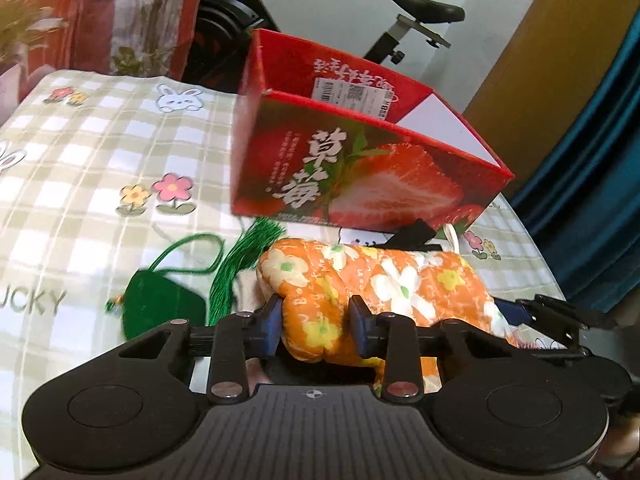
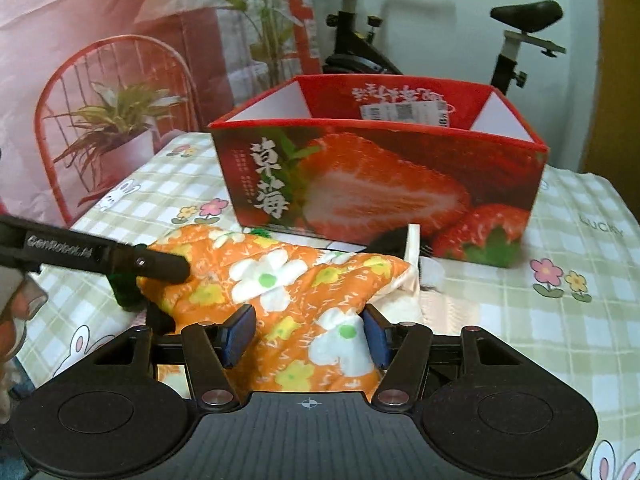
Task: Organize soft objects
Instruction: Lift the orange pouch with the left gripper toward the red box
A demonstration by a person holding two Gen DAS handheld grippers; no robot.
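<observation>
An orange floral cushion (image 1: 384, 280) lies on the chequered tablecloth (image 1: 80, 168) in front of an open red strawberry box (image 1: 360, 176). My left gripper (image 1: 316, 324) is shut on the cushion's left end, and the fabric bulges between the blue pads. In the right wrist view my right gripper (image 2: 308, 334) holds the near right part of the cushion (image 2: 280, 280), with both pads against the fabric. The left gripper's finger (image 2: 160, 266) rests on the cushion's left side there. The box (image 2: 380, 192) stands just behind.
A green pouch (image 1: 160, 304) with cord and tassel (image 1: 240, 264) lies left of the cushion. A white object (image 2: 412, 280) and something black sit between cushion and box. An exercise bike (image 2: 360, 40) stands behind the table. A blue curtain (image 1: 592, 200) hangs at the right.
</observation>
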